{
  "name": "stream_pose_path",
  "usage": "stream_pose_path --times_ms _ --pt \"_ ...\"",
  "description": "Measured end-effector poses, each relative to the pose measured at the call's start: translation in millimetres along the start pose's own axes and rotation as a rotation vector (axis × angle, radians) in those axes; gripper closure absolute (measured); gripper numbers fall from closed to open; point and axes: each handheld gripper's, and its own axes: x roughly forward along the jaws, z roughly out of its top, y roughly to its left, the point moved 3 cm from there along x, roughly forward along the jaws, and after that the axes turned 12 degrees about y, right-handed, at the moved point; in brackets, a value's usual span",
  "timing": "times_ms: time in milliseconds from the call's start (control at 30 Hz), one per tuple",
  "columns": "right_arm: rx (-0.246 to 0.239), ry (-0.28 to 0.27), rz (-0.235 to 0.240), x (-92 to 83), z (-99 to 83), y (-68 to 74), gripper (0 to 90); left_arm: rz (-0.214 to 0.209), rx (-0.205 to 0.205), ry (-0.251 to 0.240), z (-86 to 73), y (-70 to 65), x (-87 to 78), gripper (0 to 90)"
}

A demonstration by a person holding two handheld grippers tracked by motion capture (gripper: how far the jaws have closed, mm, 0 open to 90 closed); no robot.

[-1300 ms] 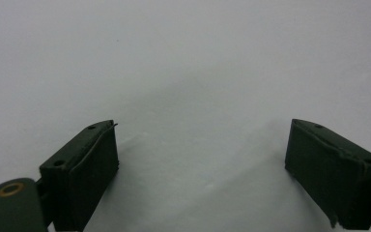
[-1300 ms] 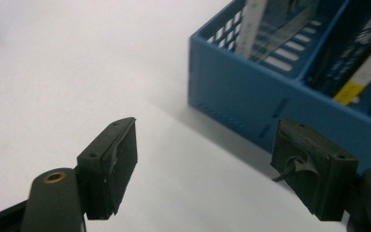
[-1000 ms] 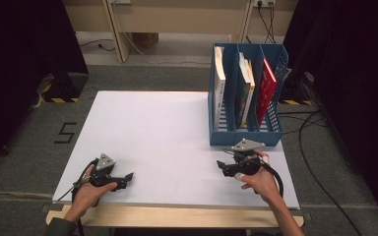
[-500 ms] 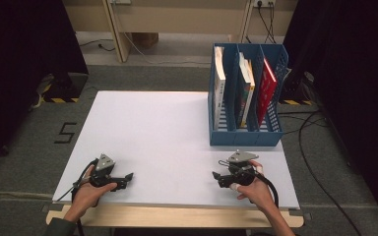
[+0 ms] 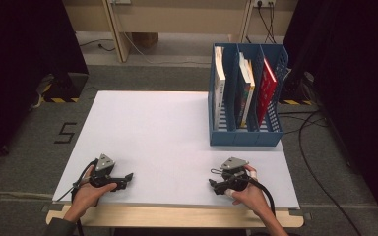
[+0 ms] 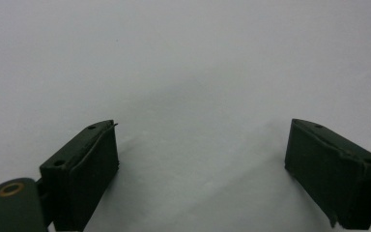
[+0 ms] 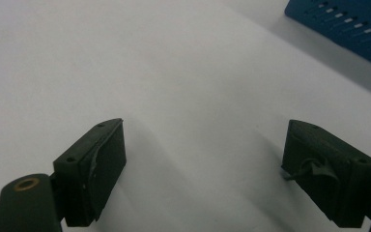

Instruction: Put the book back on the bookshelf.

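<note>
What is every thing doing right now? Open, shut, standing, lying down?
left gripper: open, holding nothing, low over the table.
right gripper: open, holding nothing; its jaws have just been opening.
blue file rack: upright on the table.
books: standing in the rack's slots.

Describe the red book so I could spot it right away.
Look to the far right of the white table, where a blue rack with three slots stands. The red book stands upright in the right-hand slot. It is the plain red one; the books in the middle slot are multicoloured and the book in the left slot is mostly white.
</note>
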Motion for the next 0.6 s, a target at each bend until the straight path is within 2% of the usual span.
stream_pose_path --times_ms 67,267,600 --pt "0.035 0.0 0.025 1.2 -2.0 -2.1 15.2 0.001 0.0 -0.001 0.0 0.0 0.0 10.9" --pt "0.029 -0.03 0.028 2.1 -4.6 -2.6 14.8 0.0 0.0 -0.001 -0.1 0.0 0.0 10.9" --pt "0.029 -0.032 0.035 2.3 -4.7 -2.9 14.6 0.0 0.0 -0.001 -0.1 0.0 0.0 10.9"
